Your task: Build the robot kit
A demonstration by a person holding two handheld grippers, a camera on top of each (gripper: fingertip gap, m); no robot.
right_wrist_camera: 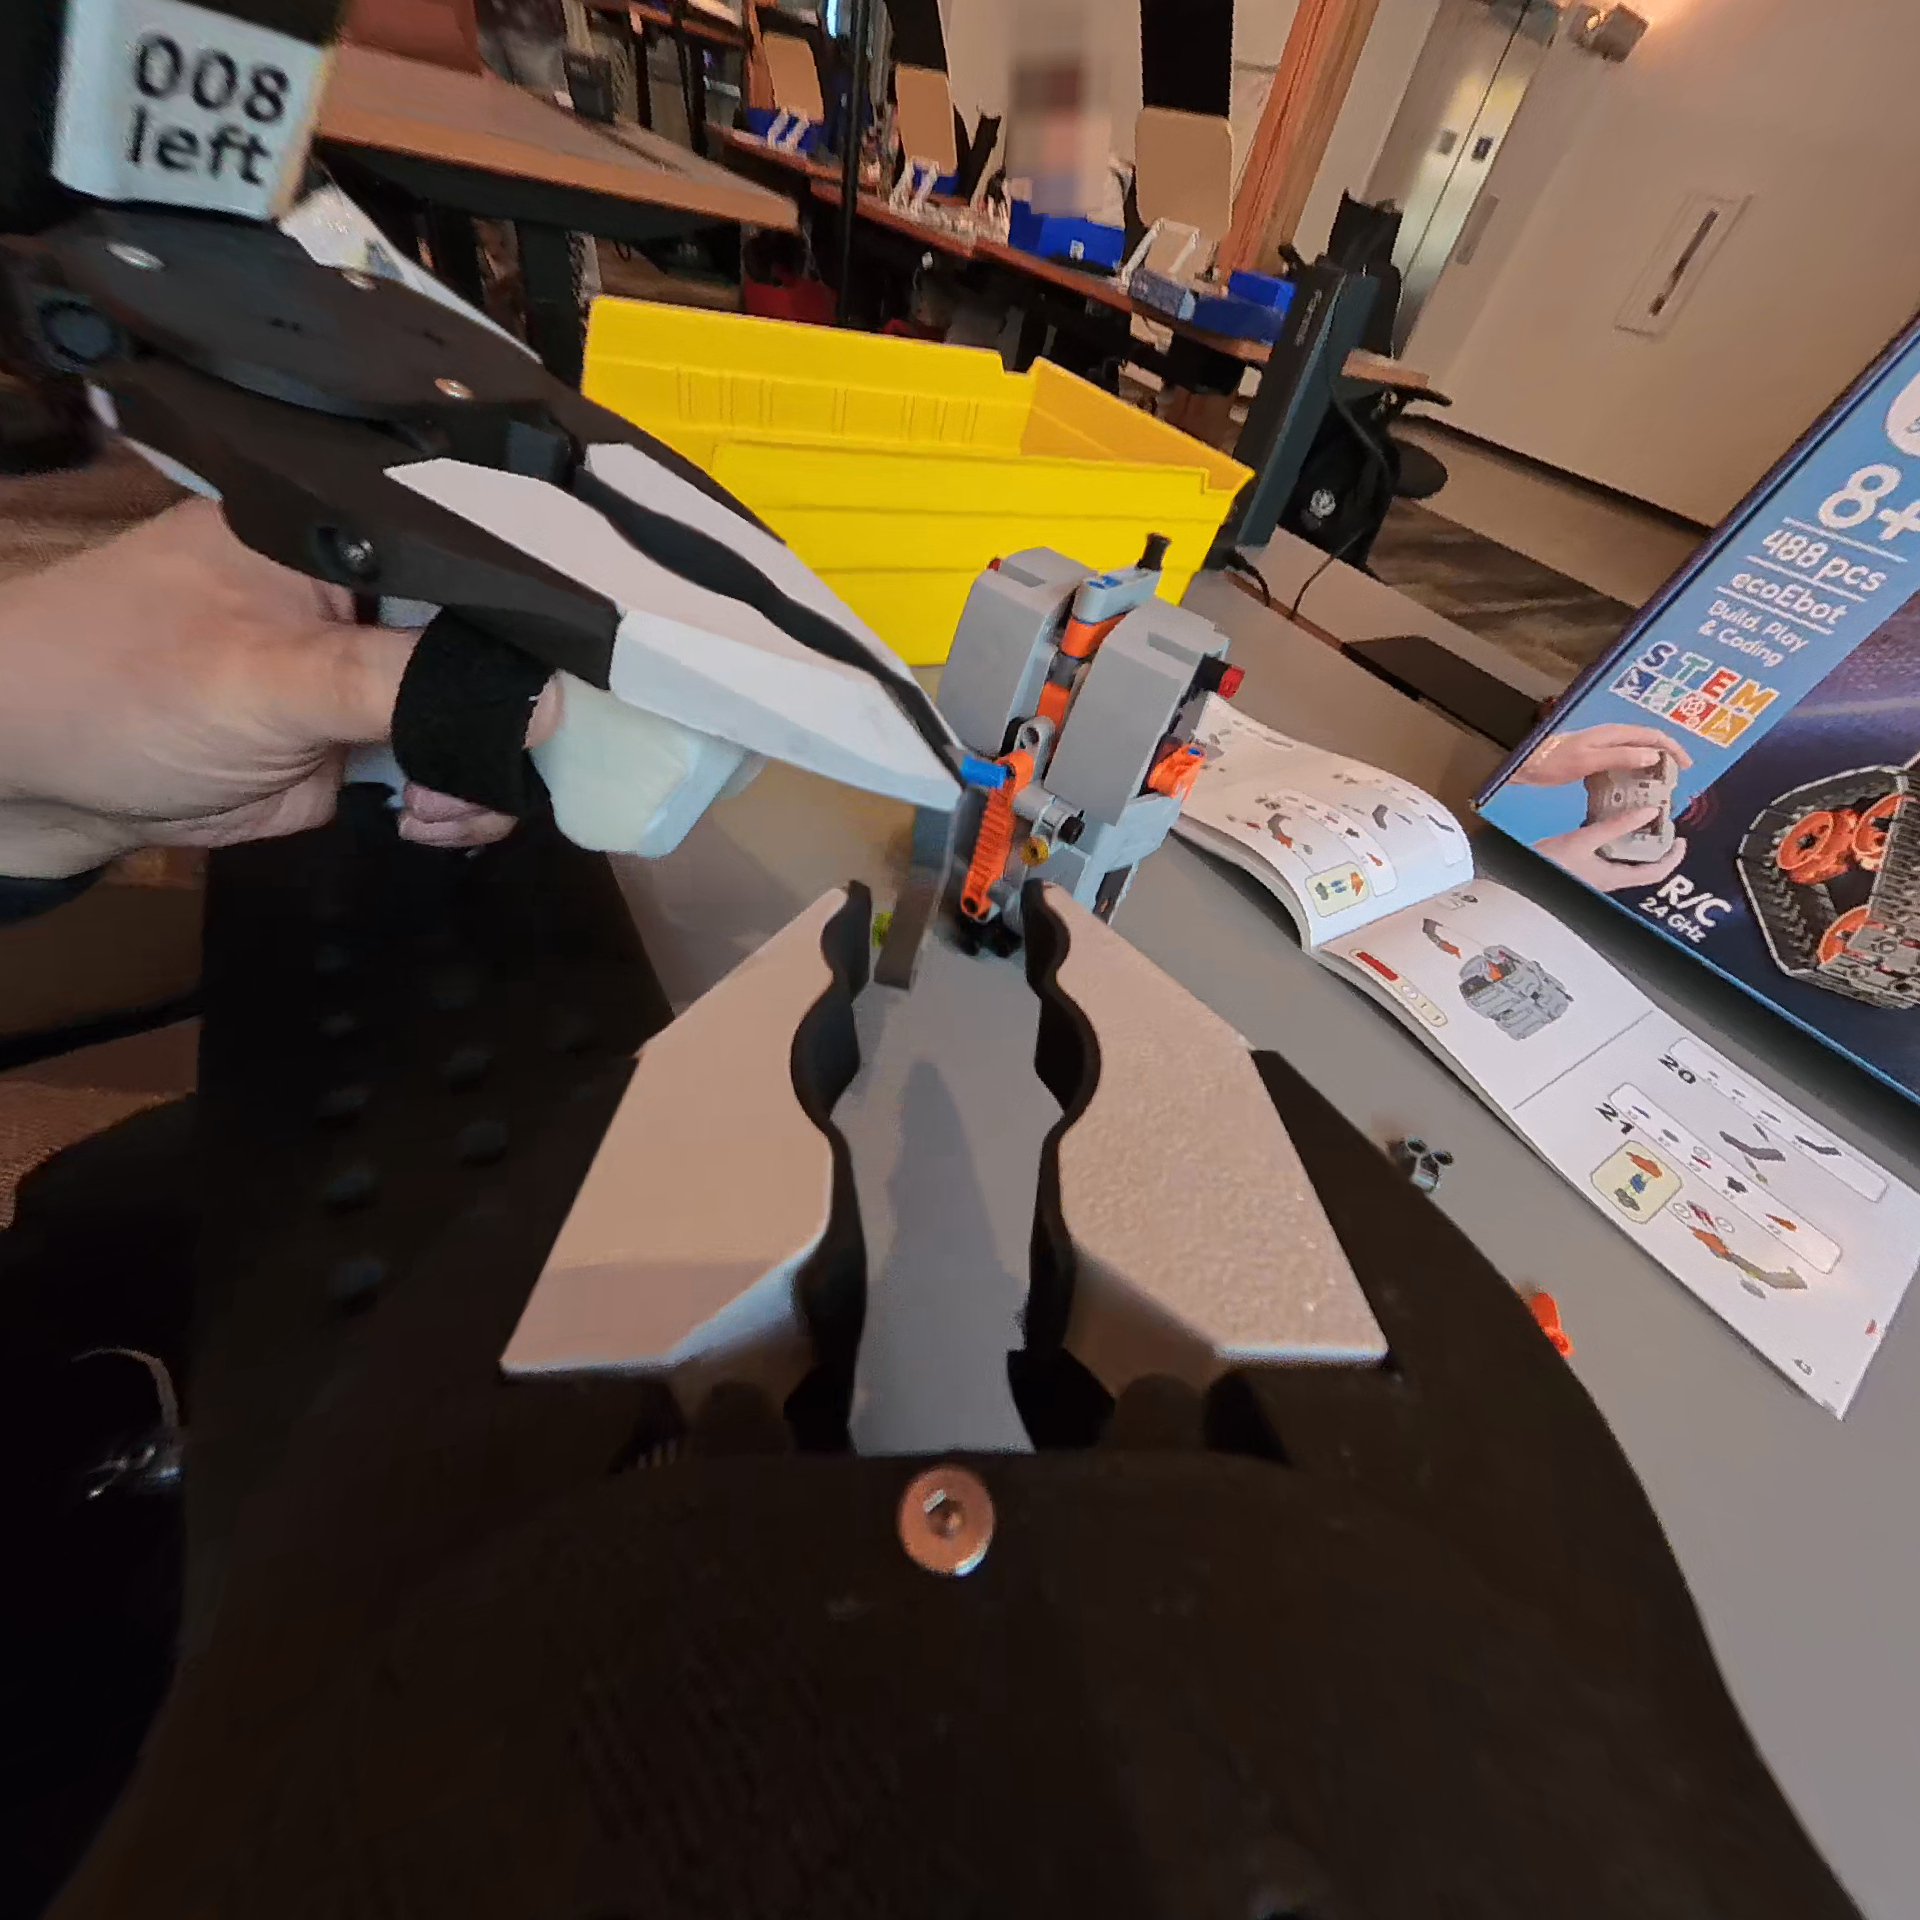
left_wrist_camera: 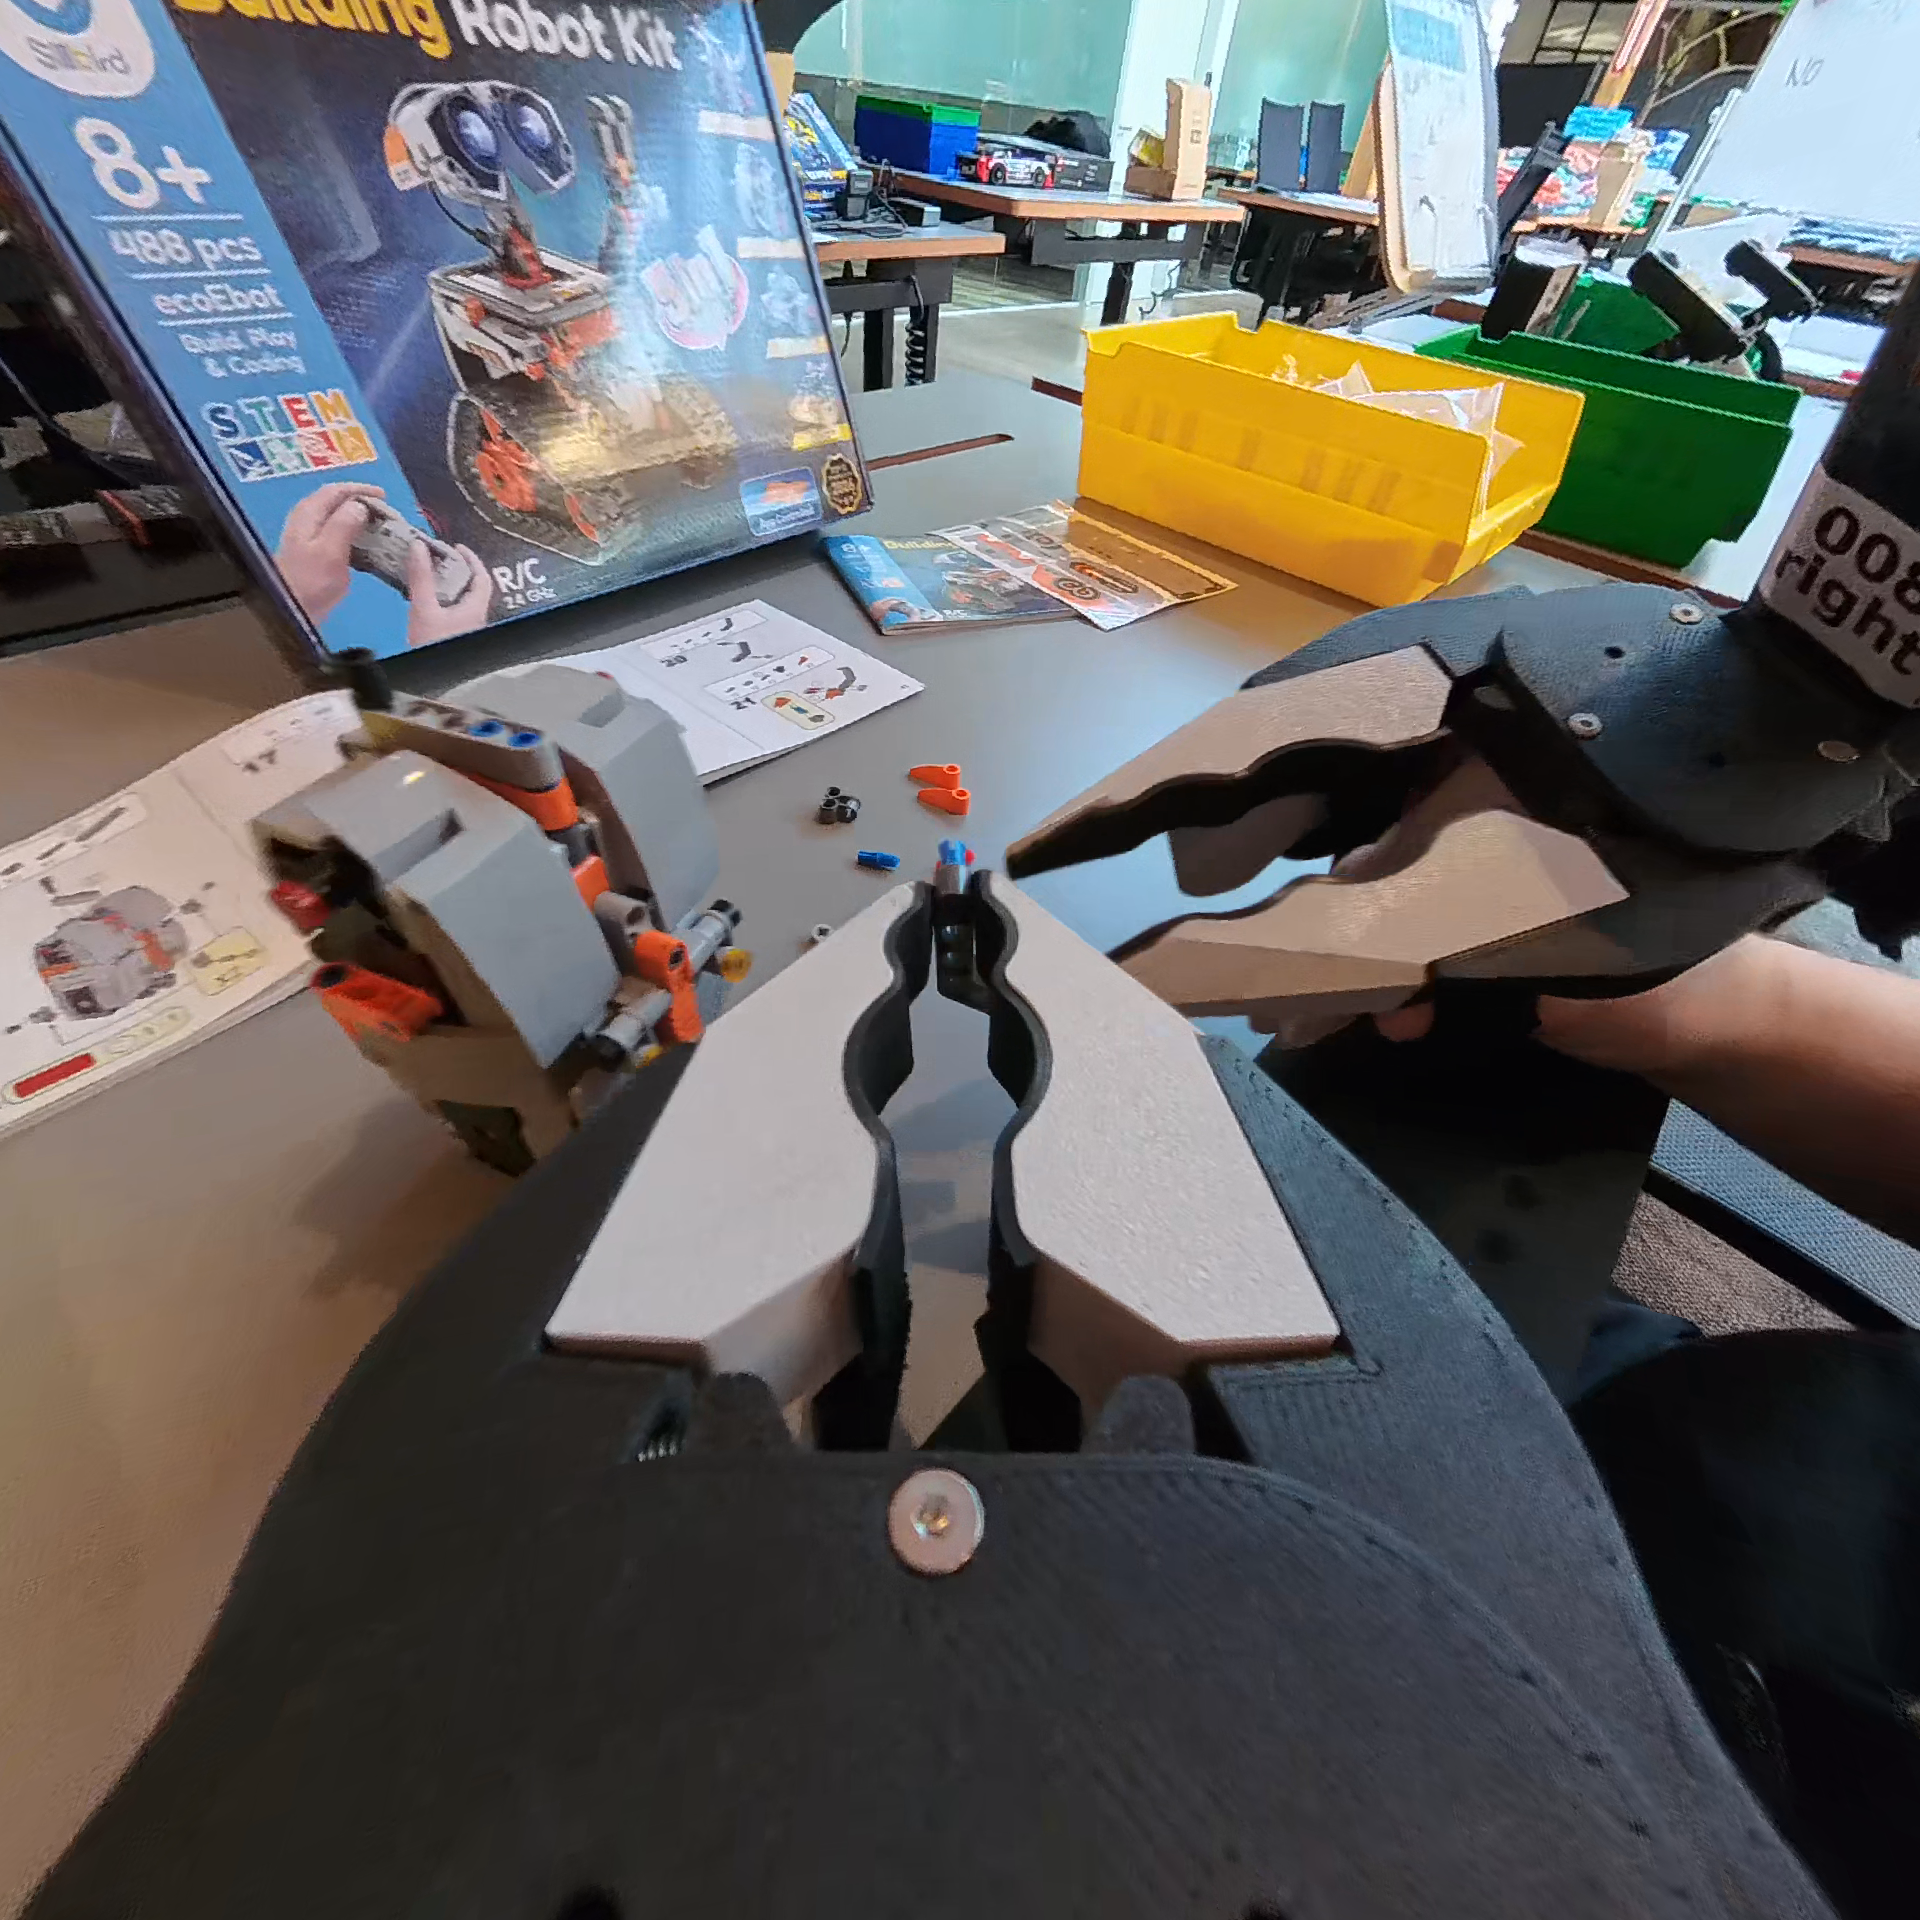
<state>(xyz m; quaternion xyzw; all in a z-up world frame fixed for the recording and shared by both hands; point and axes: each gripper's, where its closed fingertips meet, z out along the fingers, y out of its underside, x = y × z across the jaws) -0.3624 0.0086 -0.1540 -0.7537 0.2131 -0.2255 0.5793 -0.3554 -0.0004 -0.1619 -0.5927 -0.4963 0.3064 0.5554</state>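
Peg piece, dark with a blue tip, sits pinched in our left gripper; our right gripper gapes empty near the model mid-desk.

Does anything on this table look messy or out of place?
A few loose pieces lie scattered on the table: two orange parts, a black connector and a blue pin. The model stands upright; nothing looks broken.

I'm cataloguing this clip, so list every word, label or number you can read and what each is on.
I won't quote writing; here is what bears it.
Blue kit box: large print, legible.
White tag on left gripper: legible.
White tag on right gripper: legible.
Open instruction booklet: step numbers, small.
Leaflets by yellow bin: too small.
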